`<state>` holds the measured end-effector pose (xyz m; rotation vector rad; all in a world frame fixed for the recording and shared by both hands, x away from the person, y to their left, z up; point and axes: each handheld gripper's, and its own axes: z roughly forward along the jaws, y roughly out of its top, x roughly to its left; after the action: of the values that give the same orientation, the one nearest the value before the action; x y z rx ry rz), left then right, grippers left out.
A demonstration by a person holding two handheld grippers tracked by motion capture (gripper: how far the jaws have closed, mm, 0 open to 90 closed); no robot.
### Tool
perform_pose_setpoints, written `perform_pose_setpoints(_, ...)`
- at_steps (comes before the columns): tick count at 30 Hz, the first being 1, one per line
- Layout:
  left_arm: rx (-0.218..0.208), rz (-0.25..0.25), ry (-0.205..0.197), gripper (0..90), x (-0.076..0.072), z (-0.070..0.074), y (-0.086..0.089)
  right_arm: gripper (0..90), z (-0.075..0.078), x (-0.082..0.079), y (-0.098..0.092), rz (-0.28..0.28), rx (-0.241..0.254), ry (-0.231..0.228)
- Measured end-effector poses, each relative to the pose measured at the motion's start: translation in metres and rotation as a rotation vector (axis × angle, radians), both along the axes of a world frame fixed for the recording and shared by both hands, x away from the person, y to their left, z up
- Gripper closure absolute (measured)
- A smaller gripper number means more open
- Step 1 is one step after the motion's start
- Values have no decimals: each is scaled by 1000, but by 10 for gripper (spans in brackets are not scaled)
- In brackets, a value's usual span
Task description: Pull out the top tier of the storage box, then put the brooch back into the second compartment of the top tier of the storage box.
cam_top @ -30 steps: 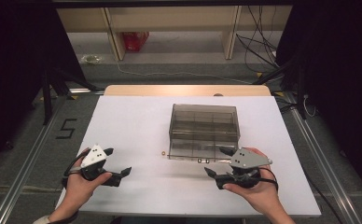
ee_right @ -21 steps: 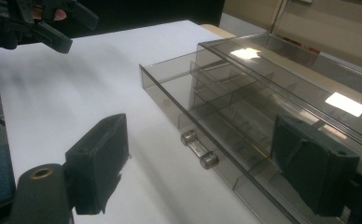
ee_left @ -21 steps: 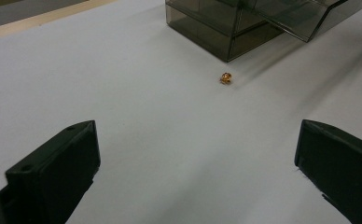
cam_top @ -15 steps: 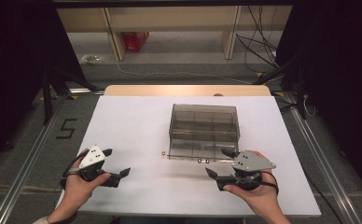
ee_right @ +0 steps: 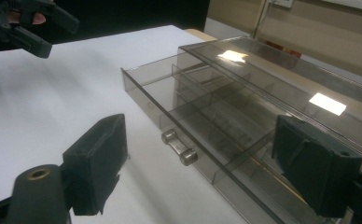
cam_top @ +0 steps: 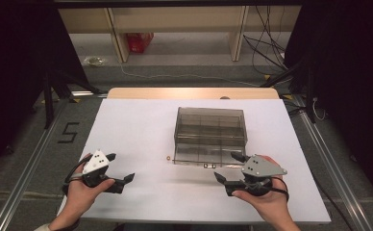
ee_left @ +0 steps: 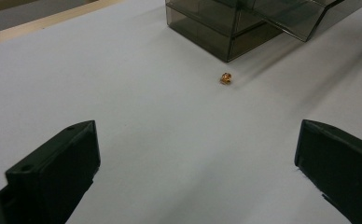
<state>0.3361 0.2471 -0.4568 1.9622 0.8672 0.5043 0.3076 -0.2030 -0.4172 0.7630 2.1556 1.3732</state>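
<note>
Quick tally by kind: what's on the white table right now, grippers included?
Smoky clear drawer box, bottom drawer pulled out: 1
Small gold bead-like piece: 1
Grippers, both open: 2, left gripper and right gripper
Total: 4

Each black two-jawed tool, the left tool (cam_top: 119, 179) and the right tool (cam_top: 229, 169), is topped by a grey three-cornered plate, with a black cable looped behind.
</note>
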Motion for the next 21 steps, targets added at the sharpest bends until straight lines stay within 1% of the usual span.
perform_pose_setpoints(5,-5,-1,0,0,1,0,0,187,1,0,-1,-5,10,-6)
perform_pose_setpoints(8,-17,-9,5,0,2,-1,-1,187,0,1,-1,-7,11,-5)
perform_pose_setpoints(9,-17,-12,5,0,2,-1,-2,188,0,1,-2,-9,16,2)
perform_pose_setpoints(13,-7,-18,4,0,1,-1,-3,189,0,2,-3,-17,22,2)
perform_pose_setpoints(14,-11,-14,2,0,1,0,-3,189,0,2,-2,-20,23,1)
perform_pose_setpoints(15,-13,-11,1,0,1,1,-4,189,0,2,-3,-18,23,-5)
perform_pose_setpoints(17,-12,-7,-1,0,1,2,-6,188,0,0,-4,-15,19,-1)
perform_pose_setpoints(21,-8,-15,6,0,1,3,-12,188,-1,-4,-9,-25,23,1)
